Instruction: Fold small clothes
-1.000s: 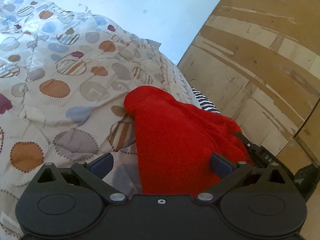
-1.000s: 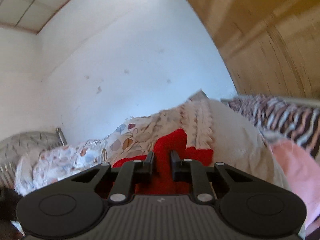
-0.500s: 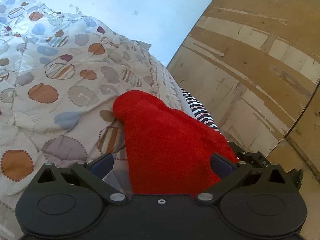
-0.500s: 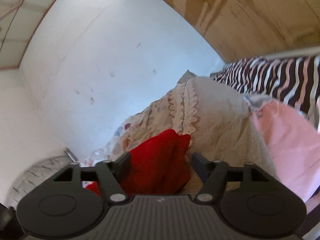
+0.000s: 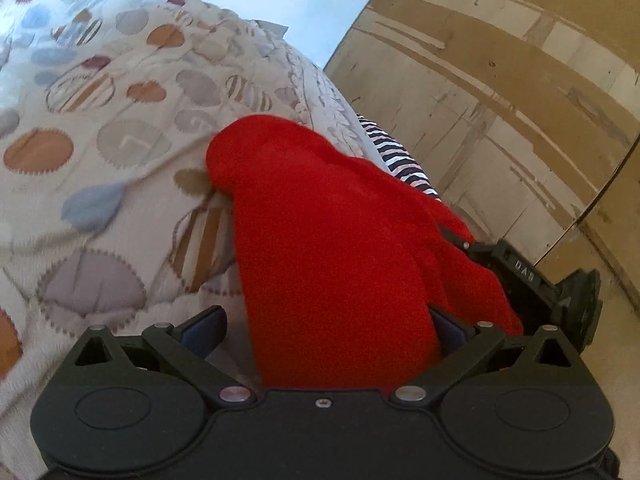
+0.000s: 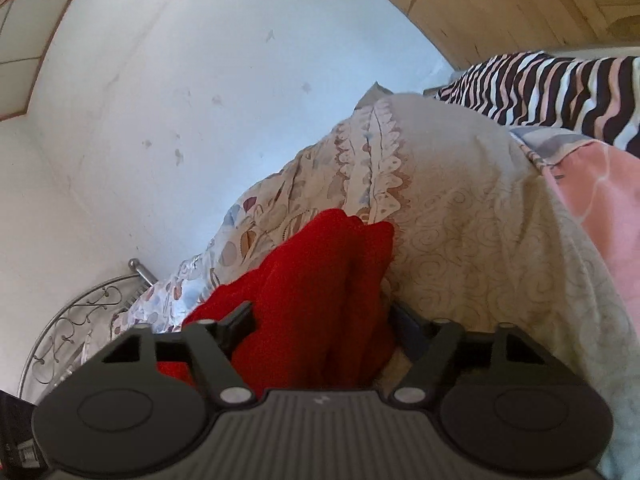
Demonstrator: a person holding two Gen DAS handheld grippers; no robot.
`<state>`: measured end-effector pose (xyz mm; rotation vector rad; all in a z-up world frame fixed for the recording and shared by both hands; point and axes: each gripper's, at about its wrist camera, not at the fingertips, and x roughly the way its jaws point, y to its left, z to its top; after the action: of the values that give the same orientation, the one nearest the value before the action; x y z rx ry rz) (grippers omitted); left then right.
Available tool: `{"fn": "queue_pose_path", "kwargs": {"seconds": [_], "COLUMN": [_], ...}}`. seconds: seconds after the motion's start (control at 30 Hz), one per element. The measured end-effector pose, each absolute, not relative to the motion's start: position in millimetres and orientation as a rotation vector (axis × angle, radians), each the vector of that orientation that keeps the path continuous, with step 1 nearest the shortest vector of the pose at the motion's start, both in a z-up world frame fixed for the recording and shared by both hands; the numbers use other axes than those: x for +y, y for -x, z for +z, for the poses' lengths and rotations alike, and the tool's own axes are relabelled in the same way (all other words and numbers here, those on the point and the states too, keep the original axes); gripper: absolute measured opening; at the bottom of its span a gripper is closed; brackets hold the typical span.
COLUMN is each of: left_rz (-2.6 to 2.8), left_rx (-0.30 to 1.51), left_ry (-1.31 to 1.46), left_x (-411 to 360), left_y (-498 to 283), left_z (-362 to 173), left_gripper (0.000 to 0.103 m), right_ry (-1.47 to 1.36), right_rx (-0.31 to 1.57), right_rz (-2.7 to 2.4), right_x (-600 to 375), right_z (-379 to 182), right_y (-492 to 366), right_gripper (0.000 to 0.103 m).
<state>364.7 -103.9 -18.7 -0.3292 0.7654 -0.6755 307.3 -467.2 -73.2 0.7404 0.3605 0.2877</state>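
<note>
Red fleece garment (image 5: 340, 248), bunched, lies on the dotted quilted bedspread (image 5: 120, 144) of the bed, beside a striped cloth (image 6: 560, 84). Left claw (image 5: 324, 326): jaws apart, garment between them, not pressed. Right claw (image 6: 322, 322): jaws apart, have just been closing after opening; garment between, unclamped.

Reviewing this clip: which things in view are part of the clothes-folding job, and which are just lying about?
Part of the job:
- red fleece garment, lying on the bed
- left gripper, open, garment between its fingers
- right gripper, jaws just closing, garment between them

Lying about:
- cream quilt with coloured circles
- striped black, white and pink fabric
- pink cloth
- metal scrollwork bed frame
</note>
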Motion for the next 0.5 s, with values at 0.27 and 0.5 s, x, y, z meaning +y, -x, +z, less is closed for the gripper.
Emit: {"fn": "queue_pose_path", "kwargs": {"seconds": [0.27, 0.5], "left_rz": [-0.692, -0.679], "left_rx": [0.780, 0.720], "left_ry": [0.361, 0.442], "left_x": [-101.3, -88.2], "left_y": [-371.8, -396.6], "left_z": [-22.0, -7.3], "left_gripper": [0.103, 0.103], "right_ry": [-0.723, -0.718], "right_rx": [0.355, 0.356], "right_rz": [0.276, 0.266], "right_x": [-465.0, -463.6], "right_z": [-72.4, -72.7], "right_y": [-303.1, -304.1], "right_gripper": [0.066, 0.067]}}
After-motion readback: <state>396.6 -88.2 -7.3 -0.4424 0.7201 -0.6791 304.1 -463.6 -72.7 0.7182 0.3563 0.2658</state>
